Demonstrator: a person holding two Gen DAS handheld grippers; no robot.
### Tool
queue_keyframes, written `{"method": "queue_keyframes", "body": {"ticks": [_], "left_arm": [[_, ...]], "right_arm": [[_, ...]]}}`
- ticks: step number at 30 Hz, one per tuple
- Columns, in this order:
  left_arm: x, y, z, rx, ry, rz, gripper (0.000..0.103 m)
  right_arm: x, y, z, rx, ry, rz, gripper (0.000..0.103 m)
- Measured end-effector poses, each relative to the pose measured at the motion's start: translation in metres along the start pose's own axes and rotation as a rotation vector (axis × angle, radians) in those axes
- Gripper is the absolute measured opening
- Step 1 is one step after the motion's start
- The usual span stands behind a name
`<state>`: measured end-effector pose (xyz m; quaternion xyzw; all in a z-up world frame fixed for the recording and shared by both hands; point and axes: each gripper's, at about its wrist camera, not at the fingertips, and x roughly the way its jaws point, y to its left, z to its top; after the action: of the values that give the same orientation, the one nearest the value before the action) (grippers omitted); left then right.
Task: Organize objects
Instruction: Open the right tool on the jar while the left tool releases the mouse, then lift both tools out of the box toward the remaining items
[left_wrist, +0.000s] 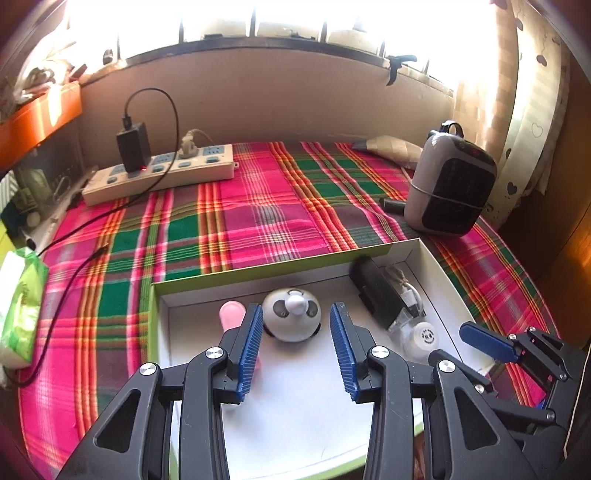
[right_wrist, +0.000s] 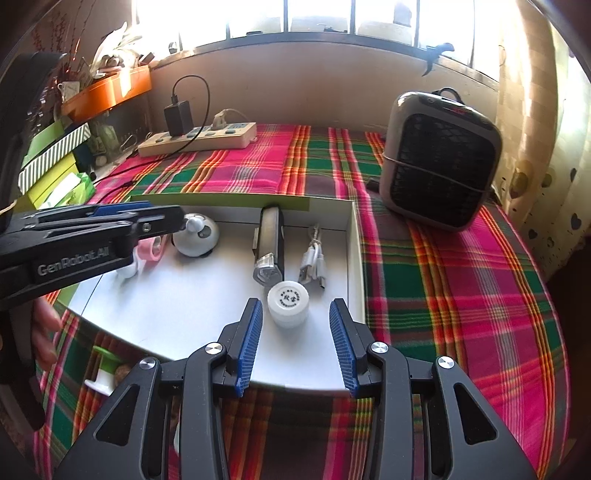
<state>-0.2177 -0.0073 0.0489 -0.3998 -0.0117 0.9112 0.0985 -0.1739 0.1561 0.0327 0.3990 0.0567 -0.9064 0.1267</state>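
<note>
A shallow white box with a green rim (left_wrist: 258, 271) (right_wrist: 354, 236) lies on the plaid cloth. In it are a round panda-faced fan (left_wrist: 291, 314) (right_wrist: 197, 234), a pink object (left_wrist: 232, 314) (right_wrist: 149, 249), a black oblong device (left_wrist: 375, 291) (right_wrist: 269, 243), a coiled white cable (right_wrist: 314, 258) and a small white jar (right_wrist: 288, 302) (left_wrist: 421, 338). My left gripper (left_wrist: 297, 347) is open and empty, just short of the panda fan. My right gripper (right_wrist: 295, 347) is open and empty, just short of the white jar.
A grey and black heater (left_wrist: 450, 181) (right_wrist: 439, 162) stands at the right back. A power strip with a black charger (left_wrist: 159, 171) (right_wrist: 199, 138) lies at the left back. A green tissue pack (left_wrist: 20, 310) and stacked boxes (right_wrist: 55, 158) are at the left. A green and white object (right_wrist: 103, 369) lies near the front left.
</note>
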Motion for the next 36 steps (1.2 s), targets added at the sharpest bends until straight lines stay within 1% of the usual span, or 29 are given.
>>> {"method": "queue_keyframes", "body": {"ticks": [9,14,18,22,25,34,36], "left_arm": [[-0.031,-0.004,-0.02,0.015,-0.041,0.018,0.036],[-0.045,-0.005,-0.028,0.005,-0.054,0.029,0.036],[-0.054,-0.004,-0.035,-0.013,-0.069,0.024,0.036],[-0.06,-0.002,-0.042,-0.024,-0.076,0.032,0.036],[-0.064,0.0,-0.051,-0.034,-0.082,0.053,0.036],[-0.071,0.006,-0.074,-0.062,-0.07,0.054,0.036],[-0.072,0.007,-0.078,-0.063,-0.069,0.068,0.036]], "right_arm": [[-0.018,0.002,-0.009,0.016,-0.019,-0.006,0.039],[-0.026,0.005,-0.014,0.02,-0.028,0.0,0.039],[-0.033,0.009,-0.018,0.01,-0.04,0.006,0.039],[-0.038,0.013,-0.022,0.005,-0.046,0.012,0.039],[-0.041,0.014,-0.025,0.004,-0.049,0.018,0.039],[-0.048,0.019,-0.036,0.001,-0.05,0.034,0.04],[-0.048,0.02,-0.04,0.003,-0.046,0.036,0.04]]}}
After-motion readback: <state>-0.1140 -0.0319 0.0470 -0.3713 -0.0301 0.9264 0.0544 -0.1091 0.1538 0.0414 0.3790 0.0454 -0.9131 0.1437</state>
